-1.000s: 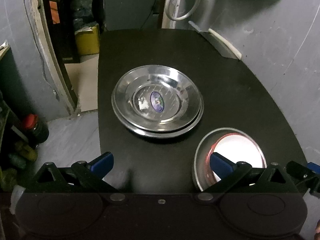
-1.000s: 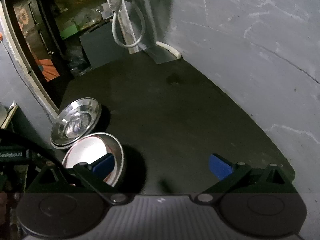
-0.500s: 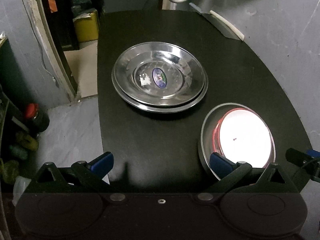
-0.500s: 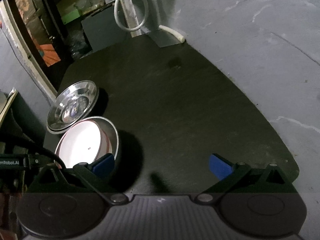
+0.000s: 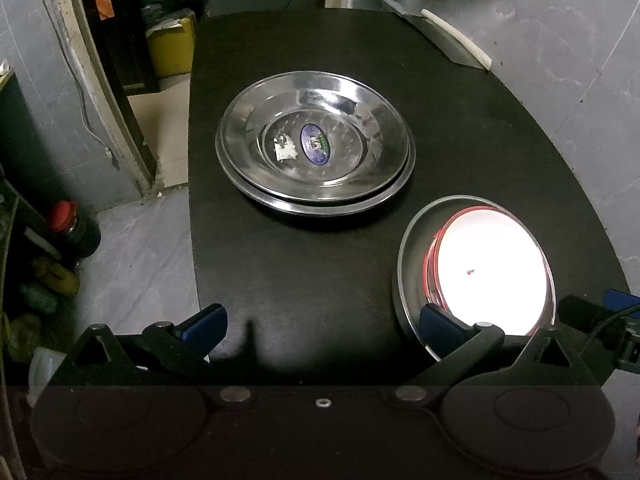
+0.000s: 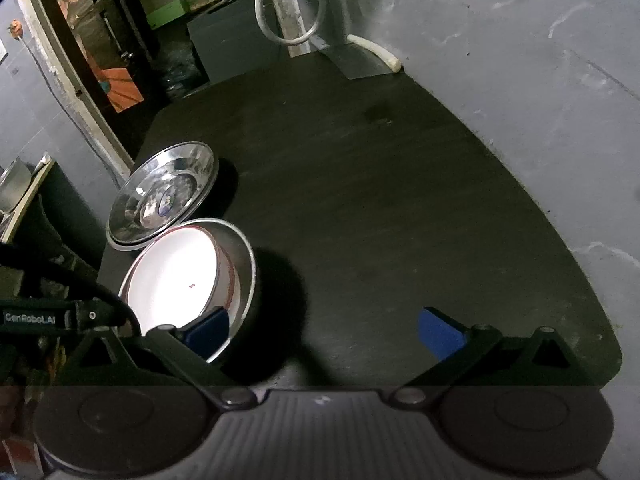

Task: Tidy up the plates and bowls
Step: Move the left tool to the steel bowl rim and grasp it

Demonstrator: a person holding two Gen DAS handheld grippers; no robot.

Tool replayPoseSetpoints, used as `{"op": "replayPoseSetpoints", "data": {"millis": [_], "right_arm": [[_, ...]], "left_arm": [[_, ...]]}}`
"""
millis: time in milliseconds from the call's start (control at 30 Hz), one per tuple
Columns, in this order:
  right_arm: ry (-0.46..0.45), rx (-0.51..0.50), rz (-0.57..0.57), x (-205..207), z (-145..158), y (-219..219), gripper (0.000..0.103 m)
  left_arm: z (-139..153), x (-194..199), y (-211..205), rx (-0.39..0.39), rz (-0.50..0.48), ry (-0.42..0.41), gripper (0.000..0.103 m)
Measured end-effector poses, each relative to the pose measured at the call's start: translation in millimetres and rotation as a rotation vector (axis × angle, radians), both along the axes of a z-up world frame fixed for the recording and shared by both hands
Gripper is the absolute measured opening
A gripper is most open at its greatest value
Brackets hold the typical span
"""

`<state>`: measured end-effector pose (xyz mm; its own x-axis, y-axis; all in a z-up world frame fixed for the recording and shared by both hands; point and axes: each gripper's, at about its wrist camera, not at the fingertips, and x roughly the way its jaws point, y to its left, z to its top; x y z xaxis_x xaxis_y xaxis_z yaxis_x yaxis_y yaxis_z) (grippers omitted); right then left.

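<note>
The steel bowl [image 5: 404,268] with a white, red-rimmed bowl [image 5: 492,272] nested inside sits at the near right of the black bench [image 5: 320,264]. Two stacked steel plates [image 5: 316,148] lie just beyond it, to the far left, apart from it. The left hand-held gripper [image 5: 322,320] hangs over the near bench edge, jaws wide and empty, its right finger overlapping the bowl's near rim in view. The right hand-held gripper [image 6: 324,330], equally wide and empty, has the bowl by its left finger. Both are round, so no axis matters; either hand looks about equally near.
</note>
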<state>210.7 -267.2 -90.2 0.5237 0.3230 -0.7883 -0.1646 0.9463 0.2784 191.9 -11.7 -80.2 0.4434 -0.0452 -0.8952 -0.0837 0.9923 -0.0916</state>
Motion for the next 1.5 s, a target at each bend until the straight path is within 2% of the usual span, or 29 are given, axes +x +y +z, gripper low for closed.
{"op": "replayPoseSetpoints", "data": {"millis": [667, 1100, 1200, 1300, 1500], "right_arm": [[0.054, 0.014, 0.05, 16, -16, 7, 0.103], [0.054, 0.03, 0.065, 25, -22, 3, 0.103], [0.047, 0.032, 0.074, 24, -21, 3, 0.101], [0.043, 0.057, 0.086, 24, -20, 2, 0.093], [0.041, 0.098, 0.109, 22, -17, 1, 0.084]], "left_arm": [[-10, 11, -5, 0.018, -0.01, 0.041, 0.102], [-15, 17, -7, 0.039, -0.009, 0.054, 0.102], [-15, 17, -7, 0.029, -0.013, 0.052, 0.098], [-14, 17, -6, 0.01, -0.018, 0.048, 0.093], [-12, 17, -8, -0.019, -0.034, 0.03, 0.079]]}}
